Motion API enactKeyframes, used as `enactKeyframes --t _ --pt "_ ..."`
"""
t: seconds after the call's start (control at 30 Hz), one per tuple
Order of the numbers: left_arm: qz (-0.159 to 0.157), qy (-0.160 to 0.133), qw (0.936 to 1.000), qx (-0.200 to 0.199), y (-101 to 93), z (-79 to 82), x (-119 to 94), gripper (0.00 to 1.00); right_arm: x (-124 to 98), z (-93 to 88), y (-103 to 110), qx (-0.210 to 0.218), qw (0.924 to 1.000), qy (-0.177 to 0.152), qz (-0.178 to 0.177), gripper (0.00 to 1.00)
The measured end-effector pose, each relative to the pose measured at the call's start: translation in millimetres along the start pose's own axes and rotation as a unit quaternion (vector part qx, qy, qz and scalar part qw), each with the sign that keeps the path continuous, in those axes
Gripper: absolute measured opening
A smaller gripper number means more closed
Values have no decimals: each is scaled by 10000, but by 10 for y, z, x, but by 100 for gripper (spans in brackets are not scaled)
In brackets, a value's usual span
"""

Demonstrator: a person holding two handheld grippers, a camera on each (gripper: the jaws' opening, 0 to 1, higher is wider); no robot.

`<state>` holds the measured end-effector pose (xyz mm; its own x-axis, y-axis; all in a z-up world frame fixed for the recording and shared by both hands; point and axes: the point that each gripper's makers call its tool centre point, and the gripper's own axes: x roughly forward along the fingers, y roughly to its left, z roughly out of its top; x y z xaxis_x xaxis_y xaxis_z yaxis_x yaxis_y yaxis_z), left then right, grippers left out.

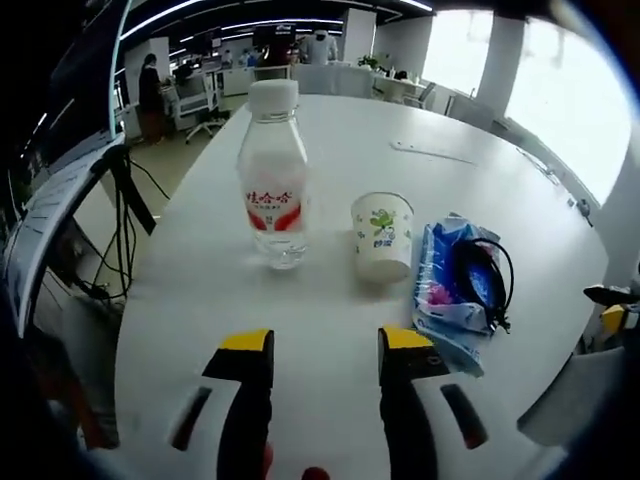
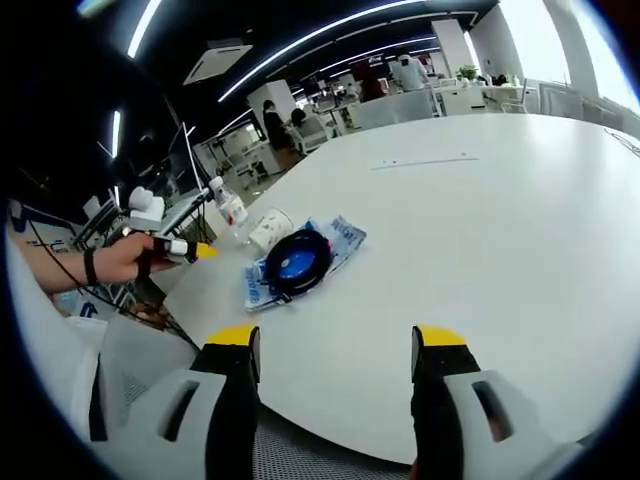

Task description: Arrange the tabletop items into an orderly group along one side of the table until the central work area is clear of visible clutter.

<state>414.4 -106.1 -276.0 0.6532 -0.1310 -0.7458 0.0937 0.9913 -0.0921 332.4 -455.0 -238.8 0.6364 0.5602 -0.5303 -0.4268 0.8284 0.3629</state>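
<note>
A: Where's the stuff rel. to the left gripper (image 1: 325, 345)?
B: Left gripper view: jaws spread wide, nothing btwn them, yellow tips over bare white table (image 1: 330, 140). Water bottle (image 1: 272, 175) stands upright ahead of the left jaw, well clear of it. White cap, red-and-white label.
A: And the rest, taking the bottle as ref?
B: Paper cup (image 1: 383, 237), upright, green print, sits just right of the bottle, a gap btwn them, ahead of the right jaw. Blue packet (image 1: 447, 290) lies flat just right of the cup, further from the bottle. A black cable coil (image 1: 480, 275) rests on top of the packet.
A: Right gripper (image 2: 335, 345)?
B: Right gripper view: also wide apart, holding nothing, tips near the table edge (image 2: 400, 420). Same group is up-left of the jaws, well apart from them. Bottle (image 2: 229, 207) farthest, cup (image 2: 268, 229) next to it and looks tilted or on its side in this view, can't tell which. Packet (image 2: 340, 240) nearer the jaws w/ a round black-and-blue item (image 2: 297, 262) on it.
A: Other gripper visible there?
B: Yes, beside the bottle at the left rim: a hand (image 2: 120, 258) grips it, yellow tip pointing toward the bottle. Can't tell its jaw gap from here.
A: Anything else on the table?
B: A thin pale strip (image 1: 430, 152) far beyond the bottle, well apart from the group.
</note>
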Motion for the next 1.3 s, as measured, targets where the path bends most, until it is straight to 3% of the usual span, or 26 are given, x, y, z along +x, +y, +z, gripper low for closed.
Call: enactKeyframes --t 0.5,0.93,1.3 --pt "-172 -8 9997 155 -170 5 -48 40 47 74 53 -7 9999 -66 87 60" --pt "-311 -62 9992 244 -321 142 -35 38 27 79 51 18 10000 -53 77 60" --pt "-458 -45 9978 478 -486 341 120 38 39 37 49 65 9999 11 99 60"
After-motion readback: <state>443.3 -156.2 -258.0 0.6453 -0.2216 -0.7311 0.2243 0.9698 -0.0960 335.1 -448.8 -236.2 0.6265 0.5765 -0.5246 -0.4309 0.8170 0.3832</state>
